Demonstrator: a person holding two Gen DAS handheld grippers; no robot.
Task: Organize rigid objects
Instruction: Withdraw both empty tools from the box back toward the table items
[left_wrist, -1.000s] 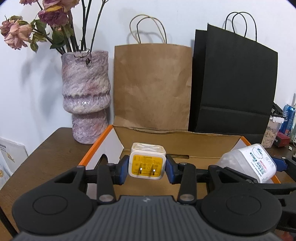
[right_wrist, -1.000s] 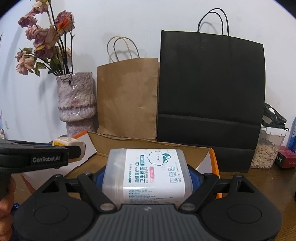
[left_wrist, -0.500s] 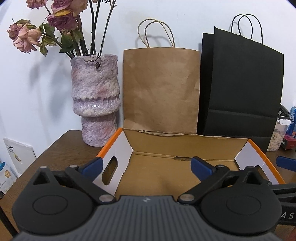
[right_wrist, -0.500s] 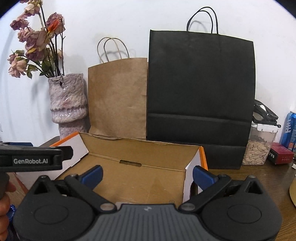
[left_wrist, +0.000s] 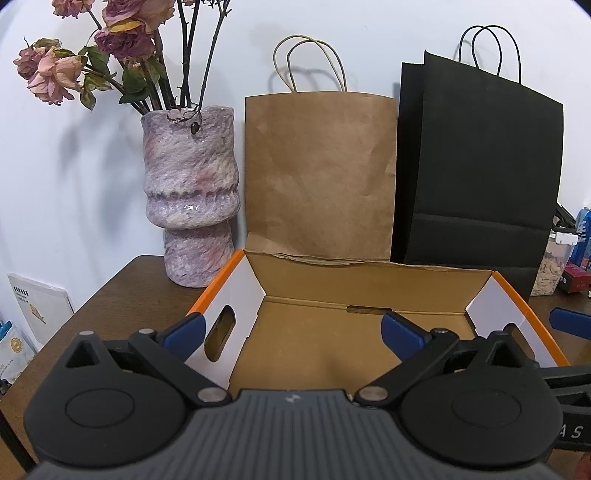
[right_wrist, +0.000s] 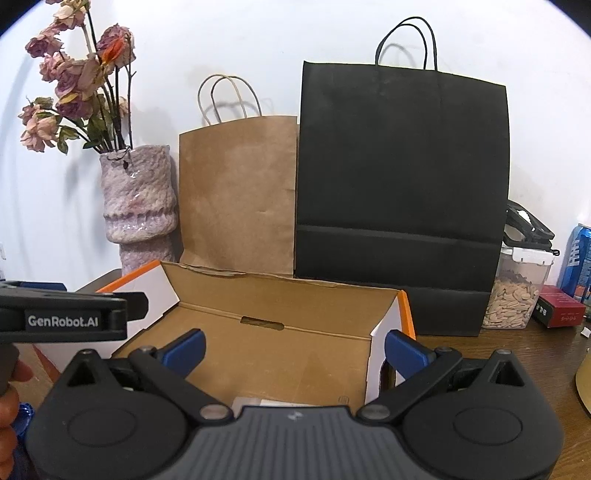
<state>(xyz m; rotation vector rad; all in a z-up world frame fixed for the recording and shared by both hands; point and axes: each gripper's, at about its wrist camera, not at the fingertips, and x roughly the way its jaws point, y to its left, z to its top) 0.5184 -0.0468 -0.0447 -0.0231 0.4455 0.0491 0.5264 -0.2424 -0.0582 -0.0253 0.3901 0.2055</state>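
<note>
Two paper bags are standing, one brown (right_wrist: 238, 195), one black (right_wrist: 400, 206). One cardboard box (right_wrist: 280, 299), one vase (right_wrist: 138, 201), one seed jar (right_wrist: 517, 291), one can (right_wrist: 579, 258) are sitting.

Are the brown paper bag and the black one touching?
Cannot tell: in the right wrist view the brown paper bag and black paper bag edges meet without visible gap.

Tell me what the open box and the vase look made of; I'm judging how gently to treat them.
The open box looks like corrugated cardboard: matte brown inside, white side flaps, orange outer edges, a torn-looking rear rim. The vase seems glazed ceramic or stone: mottled purple with a glossy highlight, though the surface looks rough.
</note>
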